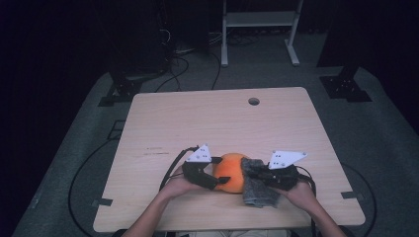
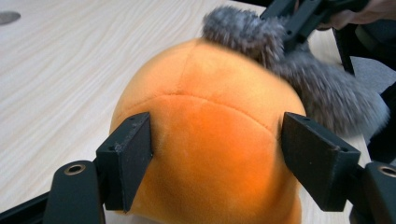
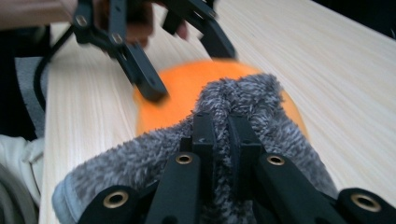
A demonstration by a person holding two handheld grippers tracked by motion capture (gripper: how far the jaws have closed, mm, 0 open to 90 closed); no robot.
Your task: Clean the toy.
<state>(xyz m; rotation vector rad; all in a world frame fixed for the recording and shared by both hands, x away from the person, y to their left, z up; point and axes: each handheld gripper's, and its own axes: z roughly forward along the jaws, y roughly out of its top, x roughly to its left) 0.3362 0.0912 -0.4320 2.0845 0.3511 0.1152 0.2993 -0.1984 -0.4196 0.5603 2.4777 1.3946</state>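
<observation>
In the high view a pale wooden counter [image 1: 197,118] stands on grey carpet in a dark room, a round hole [image 1: 254,101] near its far edge and a white frame [image 1: 260,29] on the floor beyond; the far half lies bare, while both hands work close to the near edge. The left gripper [image 1: 210,180] sits against the left side of an orange plush ball [image 1: 231,170], and the right gripper [image 1: 254,173] holds a grey fuzzy cloth [image 1: 259,190] just right of the ball, touching it. In the left gripper view the jaws stand apart on either side of the ball [image 2: 210,135], the pads just at its flanks without squeezing; the cloth [image 2: 322,88] drapes over the ball's far side, with bare counter [image 2: 70,60] to the left. In the right gripper view the jaws are clamped tight on the cloth [image 3: 243,107], which lies over the ball [image 3: 187,93], and open counter [image 3: 336,79] runs off to the right.
</observation>
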